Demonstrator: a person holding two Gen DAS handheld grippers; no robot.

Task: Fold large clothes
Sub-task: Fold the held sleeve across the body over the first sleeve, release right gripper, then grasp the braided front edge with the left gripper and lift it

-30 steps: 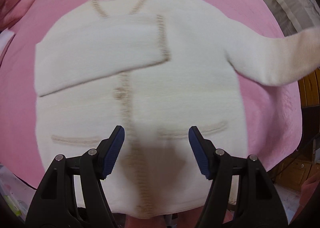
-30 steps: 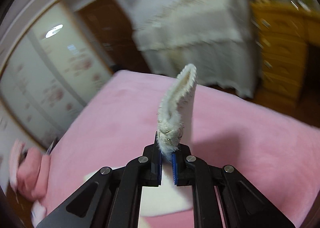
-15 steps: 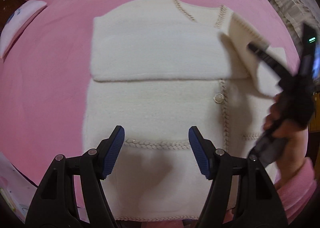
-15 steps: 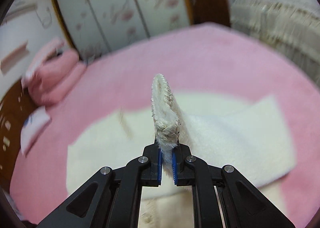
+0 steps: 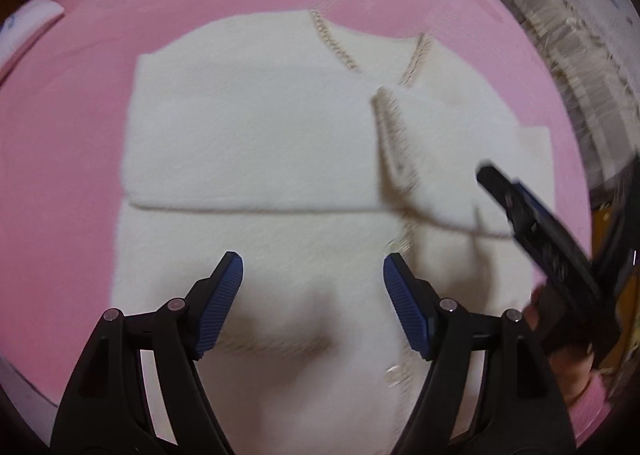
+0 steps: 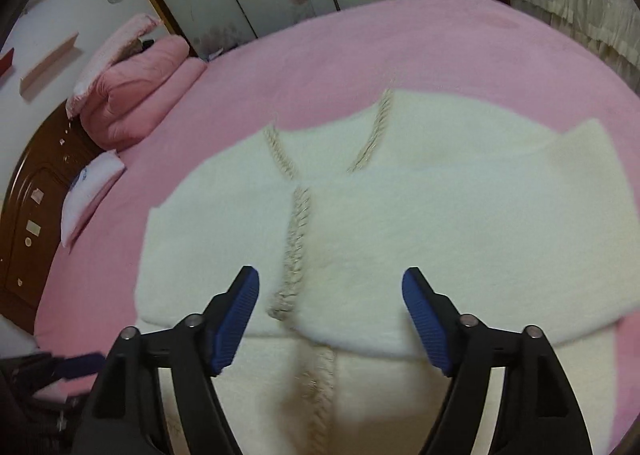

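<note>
Cardigan [image 5: 280,159], cream with tan braided trim, lay flat and face up on the pink bedspread [image 5: 72,103], its neckline toward the far side of the bed. Both sleeves were found folded in across the chest: the left sleeve [image 5: 248,143] lay straight across, and the right sleeve [image 6: 460,239] lay over it, its trimmed cuff [image 6: 294,251] resting near the front placket.

The left gripper [image 5: 312,275] hovered above the lower body of the garment, jaws spread wide and empty. The right gripper [image 6: 330,287] hovered just over the right sleeve, jaws likewise apart and holding nothing; no cloth sat between its blue pads [image 6: 236,315].

Assessment: the sleeve-folding step appeared complete, with the cuff set down. The body remained at full length, hem toward the grippers. The next move would likely call for each gripper to descend to a hem corner, pinch one layer cleanly, and carry the hem up toward the shoulders without disturbing the sleeves.
</note>
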